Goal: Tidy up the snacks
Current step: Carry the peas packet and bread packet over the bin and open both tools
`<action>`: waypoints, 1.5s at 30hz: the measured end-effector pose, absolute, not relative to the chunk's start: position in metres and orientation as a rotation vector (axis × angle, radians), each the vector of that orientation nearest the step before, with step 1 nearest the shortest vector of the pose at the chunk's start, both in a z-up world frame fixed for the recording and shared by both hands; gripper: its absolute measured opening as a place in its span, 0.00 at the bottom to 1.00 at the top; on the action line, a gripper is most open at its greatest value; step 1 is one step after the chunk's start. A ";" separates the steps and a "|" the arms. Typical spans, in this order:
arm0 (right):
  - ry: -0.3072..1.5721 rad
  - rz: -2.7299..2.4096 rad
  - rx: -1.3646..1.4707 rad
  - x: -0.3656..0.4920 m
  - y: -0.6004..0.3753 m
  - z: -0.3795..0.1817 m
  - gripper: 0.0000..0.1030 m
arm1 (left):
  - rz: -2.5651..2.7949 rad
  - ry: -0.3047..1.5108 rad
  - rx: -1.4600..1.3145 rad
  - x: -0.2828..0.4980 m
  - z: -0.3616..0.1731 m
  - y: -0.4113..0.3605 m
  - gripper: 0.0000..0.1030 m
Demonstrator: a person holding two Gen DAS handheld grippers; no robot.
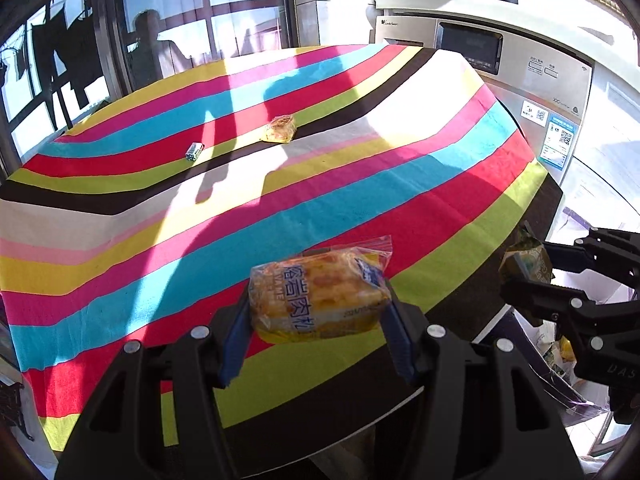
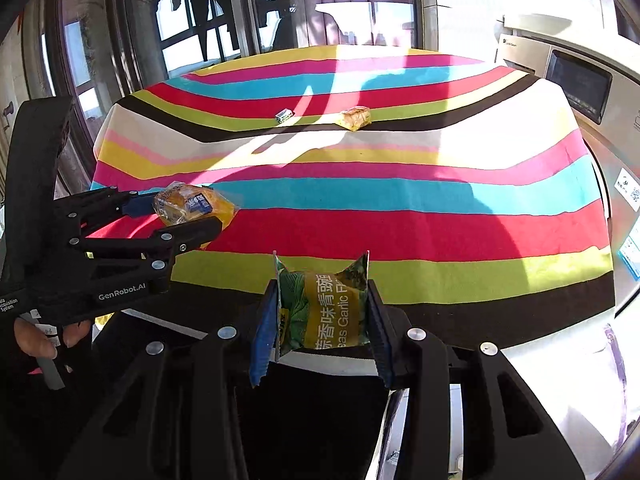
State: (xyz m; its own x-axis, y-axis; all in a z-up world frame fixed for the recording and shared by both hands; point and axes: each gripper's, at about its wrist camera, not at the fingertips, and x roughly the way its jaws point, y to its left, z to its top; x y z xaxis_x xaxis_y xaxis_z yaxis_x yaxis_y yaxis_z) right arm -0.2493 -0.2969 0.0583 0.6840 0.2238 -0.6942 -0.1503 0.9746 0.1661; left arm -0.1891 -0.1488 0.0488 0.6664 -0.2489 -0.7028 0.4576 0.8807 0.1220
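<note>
From the left wrist view, our left gripper clamps a wrapped pork-floss pastry above the near edge of the striped tablecloth. Far off lie another wrapped pastry and a small white packet.

From the right wrist view, our right gripper grips a green garlic-pea packet over the table's near edge.

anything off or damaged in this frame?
Nothing stands out. Left gripper holds the yellow pastry pack, right gripper the green pea packet; both wrappers look intact. A second pastry and small pack lie on the striped cloth.
</note>
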 end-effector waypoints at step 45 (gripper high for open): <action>0.714 -0.289 0.486 -0.400 -0.482 0.009 0.78 | -0.980 0.910 0.622 -0.273 -0.009 -0.358 0.91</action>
